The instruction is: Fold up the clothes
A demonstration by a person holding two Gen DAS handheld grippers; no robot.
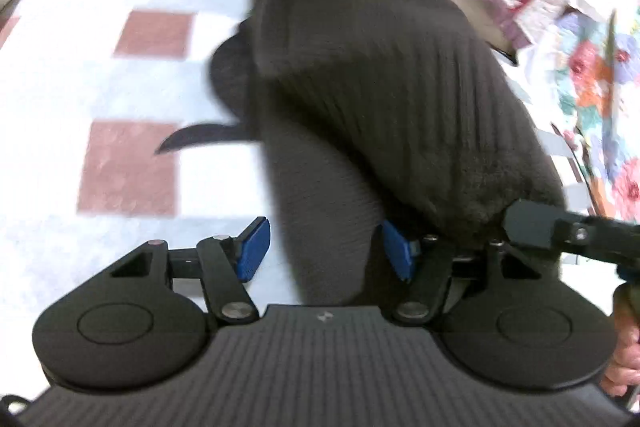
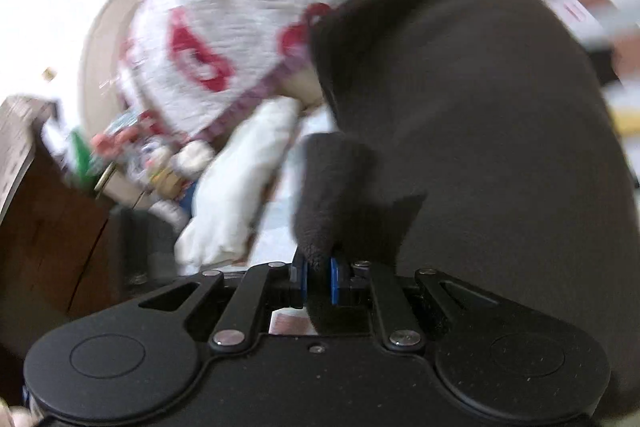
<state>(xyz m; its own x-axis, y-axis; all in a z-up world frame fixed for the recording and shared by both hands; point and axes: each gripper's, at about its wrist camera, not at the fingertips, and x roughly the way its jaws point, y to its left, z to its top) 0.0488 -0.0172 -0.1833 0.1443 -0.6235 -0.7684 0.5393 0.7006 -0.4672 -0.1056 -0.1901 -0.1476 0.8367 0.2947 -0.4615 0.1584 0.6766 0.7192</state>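
We see the dark grey ribbed knit garment (image 1: 384, 75) running between the blue-padded fingers (image 1: 254, 251) of the left gripper (image 1: 326, 251). These stand apart: the cloth lies against the right-hand pad, while the left-hand pad is clear of it, with the bedspread showing in the gap. The garment rises from there up the middle of the view, draped over a white bedspread with red-brown squares (image 1: 132, 163), and a thin dark strap (image 1: 200, 137) trails off its left edge.

In the right wrist view, the right gripper (image 2: 318, 277) has its blue-padded fingers (image 2: 334, 279) clamped together on a bunched fold of the same garment (image 2: 480, 147), which hangs lifted and fills the right half of the picture.

Both views are smeared by motion. Behind the garment we make out a white quilt with red shapes and a purple border (image 2: 224, 27), a white bundle of cloth (image 2: 240, 187) and a brown wooden piece of furniture (image 2: 48, 219), but the small coloured clutter beside it is too blurred to name. A floral patterned cloth (image 1: 600, 87) is cut off at the right edge of the left view.

The right gripper's black body (image 1: 560, 227) pokes in at the right there, with part of a person's hand (image 1: 626, 347) below it. The left gripper tilts steeply down toward the bed.
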